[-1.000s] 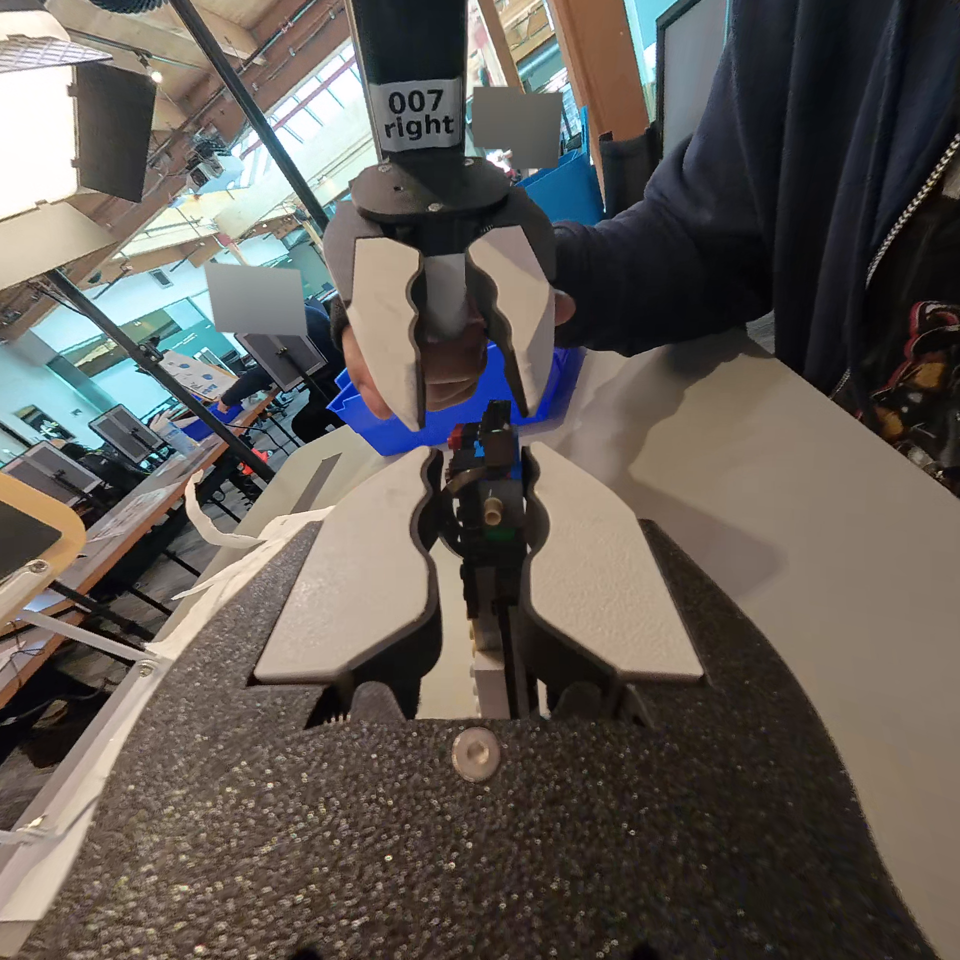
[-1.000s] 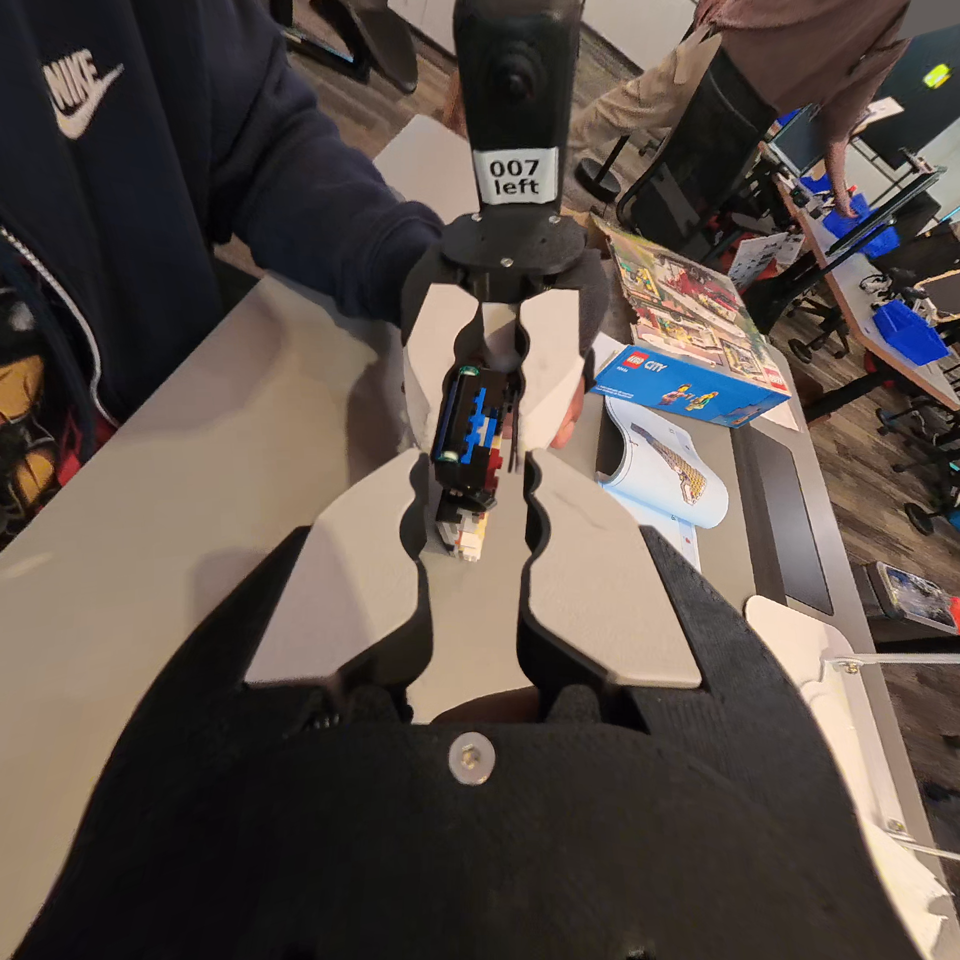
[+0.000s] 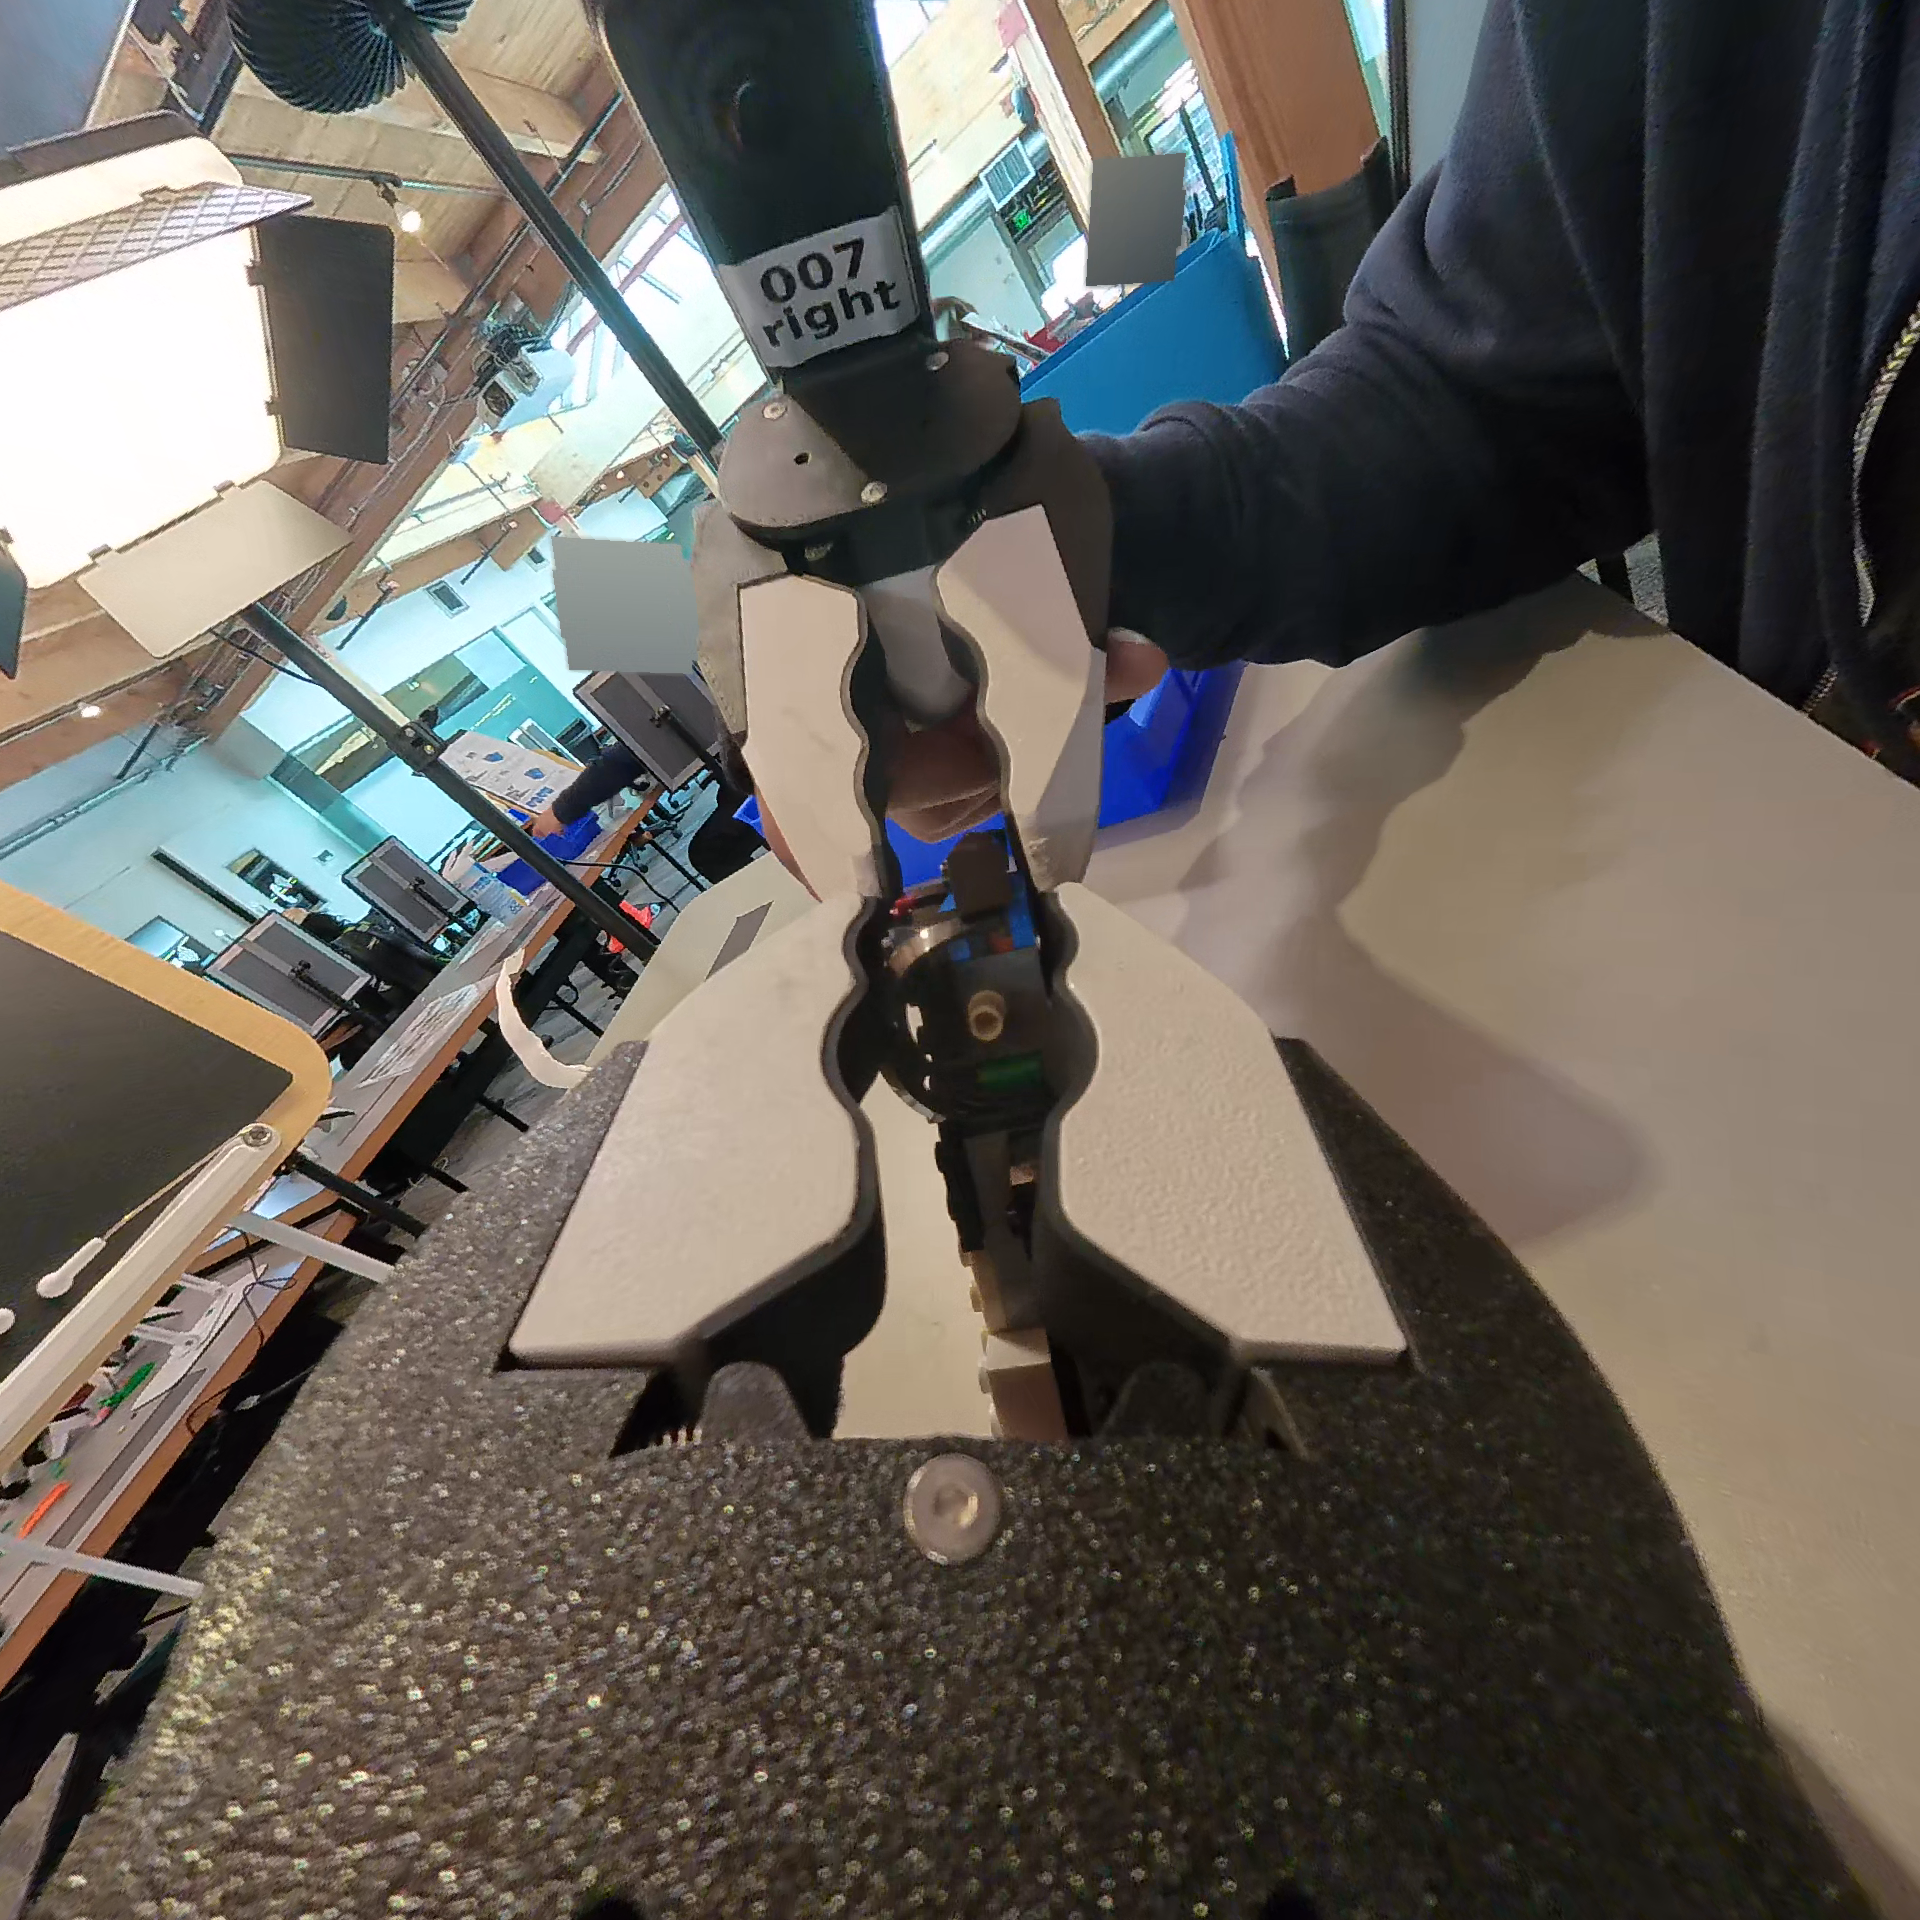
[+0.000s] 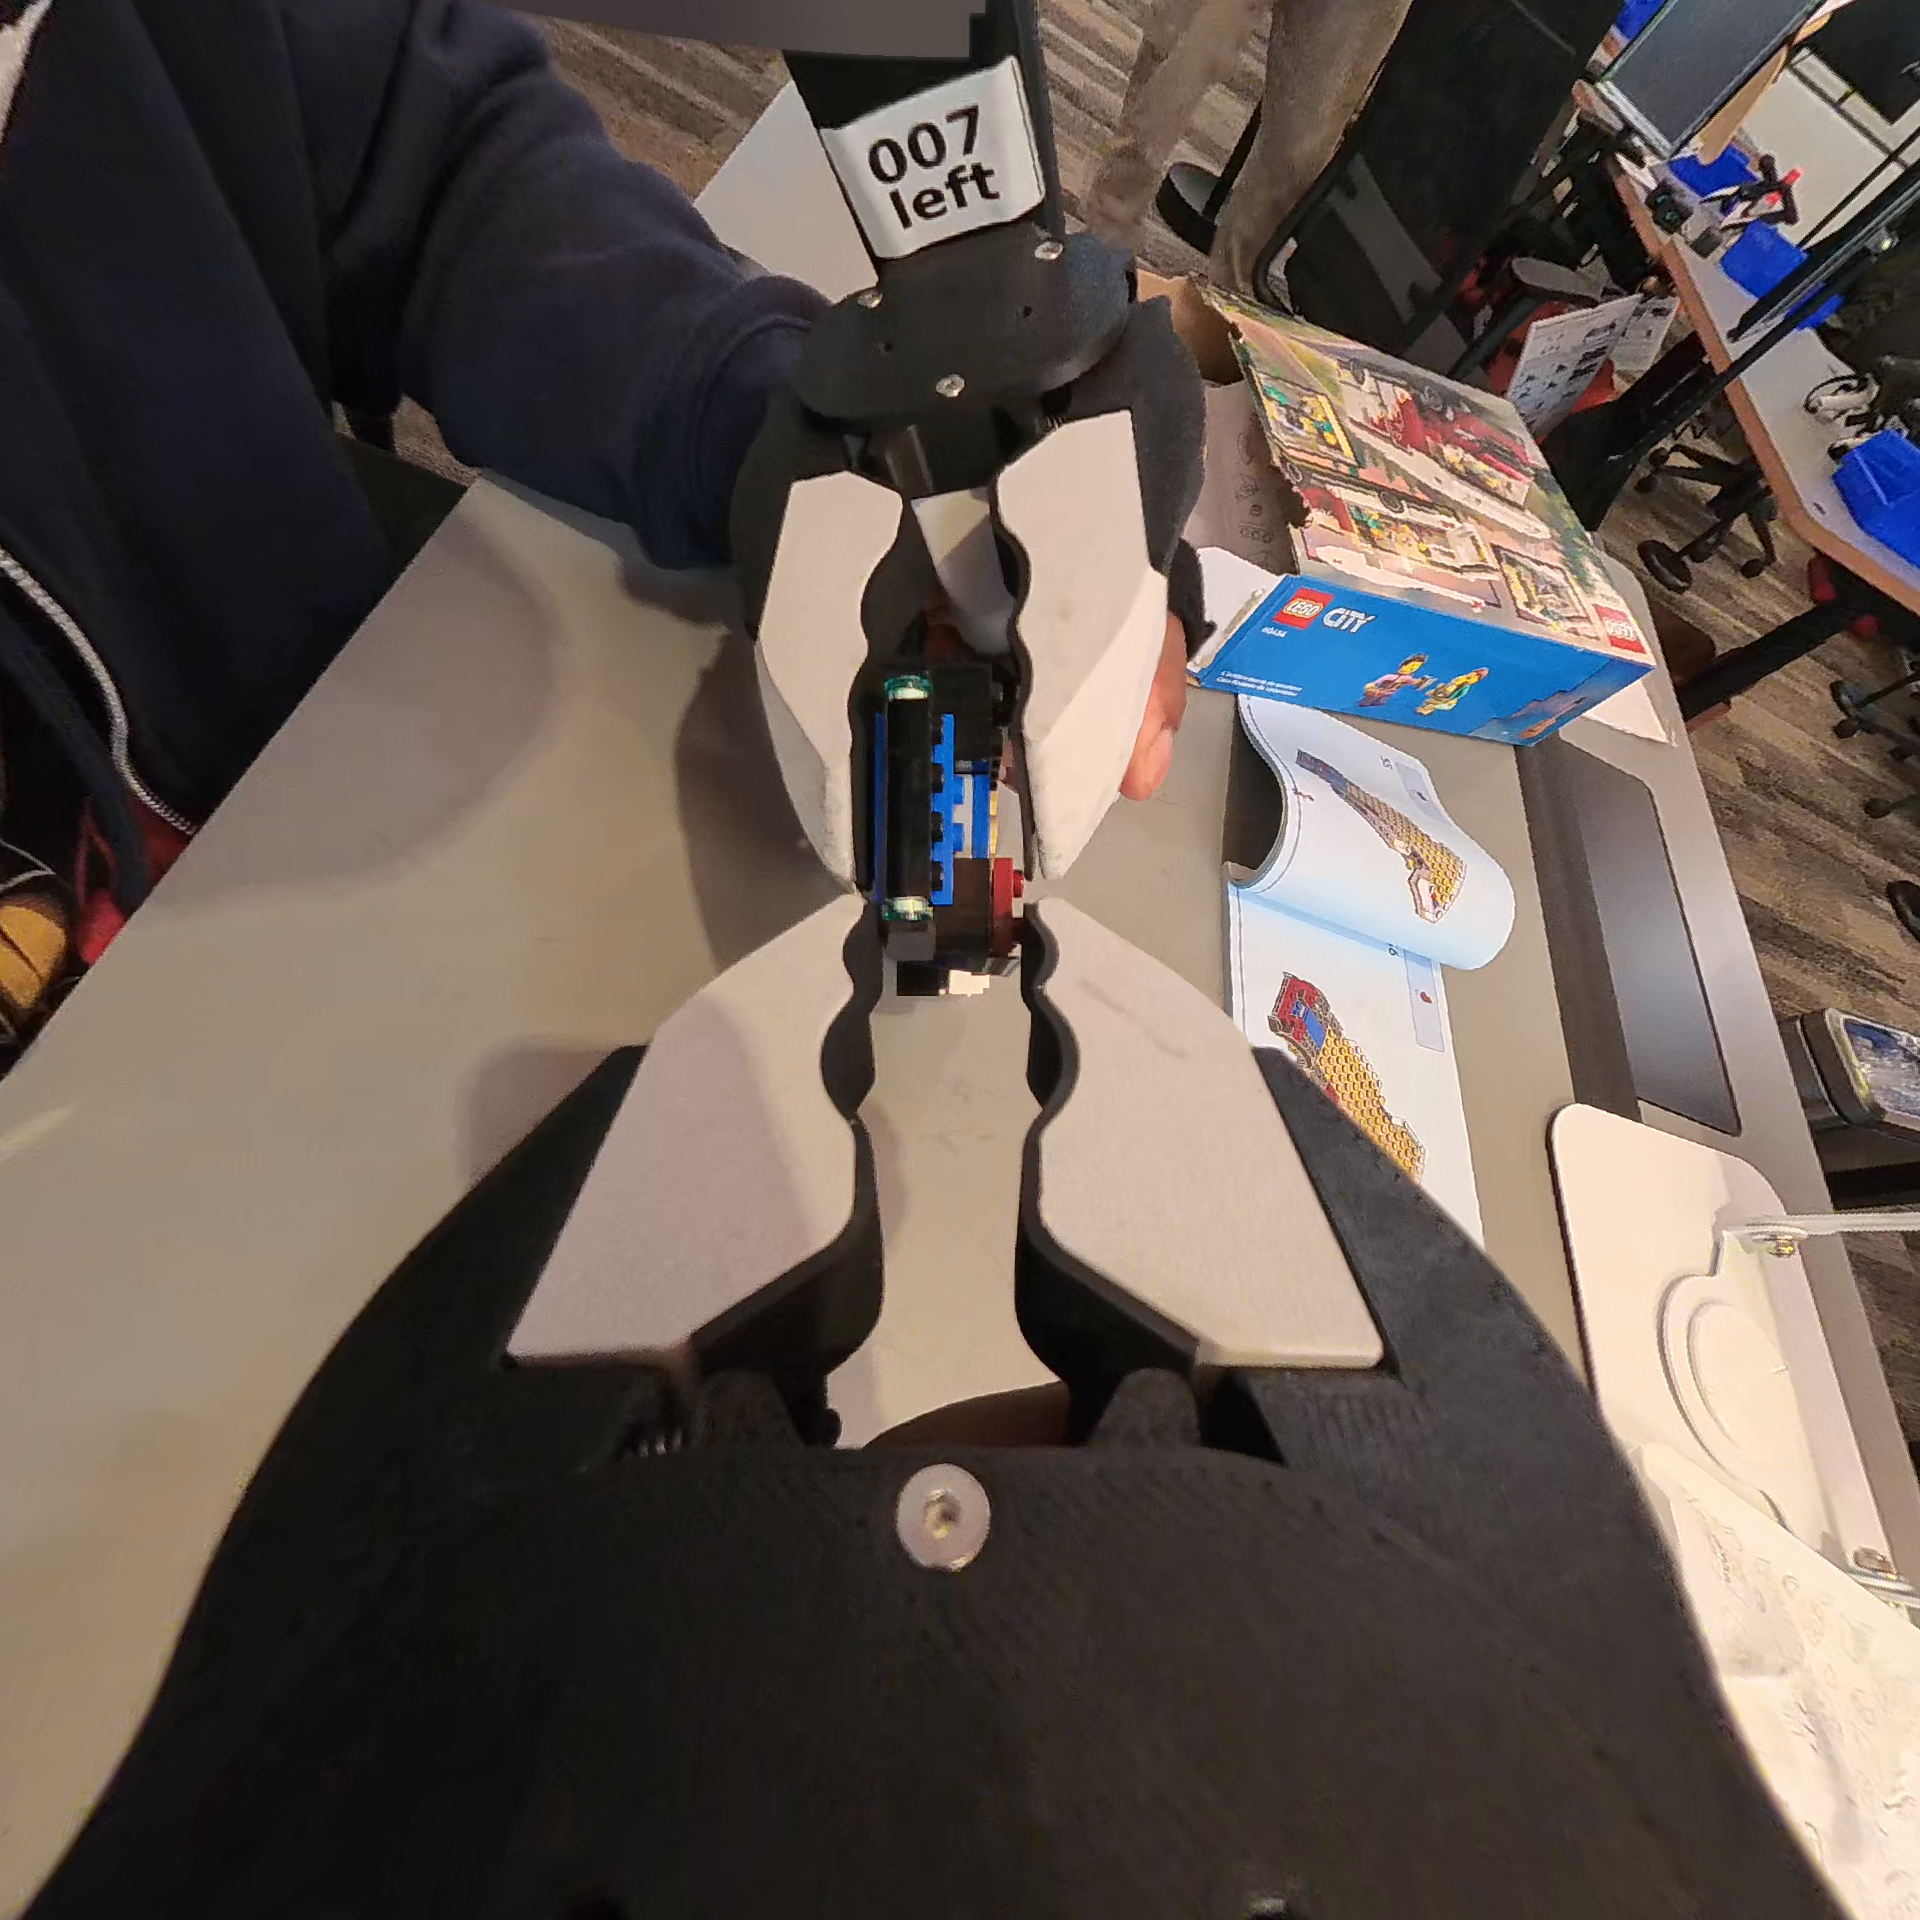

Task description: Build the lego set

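My left gripper (image 3: 961, 997) pinches the toy brick model (image 3: 971, 1049) lengthwise, its long axis running away from me. Straight beyond, tip to tip, my right gripper (image 4: 940, 951) clamps the model's far end above the grey table (image 4: 312, 883).

A small brick-built model (image 4: 940, 831) of black, blue and dark red bricks, with a white piece at its near end, is held off the grey counter (image 4: 364, 831), clamped lengthwise in the left tool (image 4: 940, 883).
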Demonstrator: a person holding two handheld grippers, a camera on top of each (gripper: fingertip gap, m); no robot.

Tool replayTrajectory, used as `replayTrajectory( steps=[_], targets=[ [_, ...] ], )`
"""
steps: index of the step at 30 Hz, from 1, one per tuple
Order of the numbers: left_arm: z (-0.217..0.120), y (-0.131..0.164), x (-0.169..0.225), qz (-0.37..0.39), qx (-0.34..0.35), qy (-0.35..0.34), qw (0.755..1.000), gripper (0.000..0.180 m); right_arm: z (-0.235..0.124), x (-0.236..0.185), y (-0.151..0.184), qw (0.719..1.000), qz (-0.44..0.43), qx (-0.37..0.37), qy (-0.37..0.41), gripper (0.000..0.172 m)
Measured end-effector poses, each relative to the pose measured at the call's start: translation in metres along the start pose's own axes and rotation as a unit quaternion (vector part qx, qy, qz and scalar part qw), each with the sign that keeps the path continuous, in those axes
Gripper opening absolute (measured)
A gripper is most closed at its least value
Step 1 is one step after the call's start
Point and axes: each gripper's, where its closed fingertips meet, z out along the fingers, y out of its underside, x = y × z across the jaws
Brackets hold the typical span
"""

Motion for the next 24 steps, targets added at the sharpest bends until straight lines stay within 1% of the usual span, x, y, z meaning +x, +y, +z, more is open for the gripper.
replayTrajectory(
  steps=[13,17,21,24],
  targets=[
    [-0.001,0.002,-0.002,-0.004,-0.004,-0.007,1.0,0.029,-0.001,0.003,0.0,1.0,-0.012,-0.003,0.006,0.024],
    [-0.001,0.007,-0.004,-0.007,-0.025,-0.011,1.0,0.03,-0.002,0.006,0.001,1.0,-0.014,-0.001,0.016,0.024],
    [-0.003,0.017,-0.008,-0.008,-0.064,-0.016,0.998,0.03,-0.004,0.01,0.002,0.999,-0.017,0.0,0.028,0.024],
    [-0.003,0.02,-0.008,-0.011,-0.075,-0.017,0.997,0.029,-0.004,0.01,0.001,0.999,-0.021,-0.001,0.03,0.024]
  ],
)
